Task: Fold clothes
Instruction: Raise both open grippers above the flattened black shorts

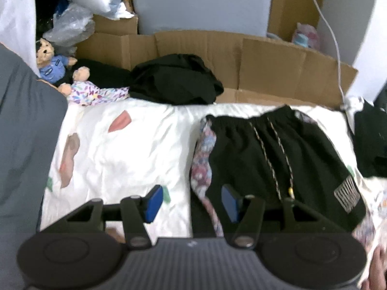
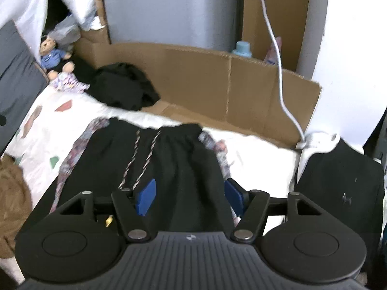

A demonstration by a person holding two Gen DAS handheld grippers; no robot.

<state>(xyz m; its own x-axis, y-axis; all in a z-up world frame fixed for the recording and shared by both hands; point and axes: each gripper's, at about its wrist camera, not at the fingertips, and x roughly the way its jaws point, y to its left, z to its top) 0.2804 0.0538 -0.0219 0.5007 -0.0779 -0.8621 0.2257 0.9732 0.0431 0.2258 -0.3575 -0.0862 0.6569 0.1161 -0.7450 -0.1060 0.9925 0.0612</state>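
Black shorts with patterned side panels and two braided drawstrings lie flat on the white bedsheet, waistband toward the far side. My left gripper hovers open over the shorts' left edge, one blue pad above the sheet and the other above the black cloth. In the right wrist view the same shorts fill the middle. My right gripper stands open over their right half, with nothing between its fingers. A second black garment lies crumpled at the far edge of the bed.
Cardboard panels wall the far side of the bed. Two plush toys sit at the back left beside a grey pillow. A white cable hangs down at the right. A dark folded item lies at the right edge.
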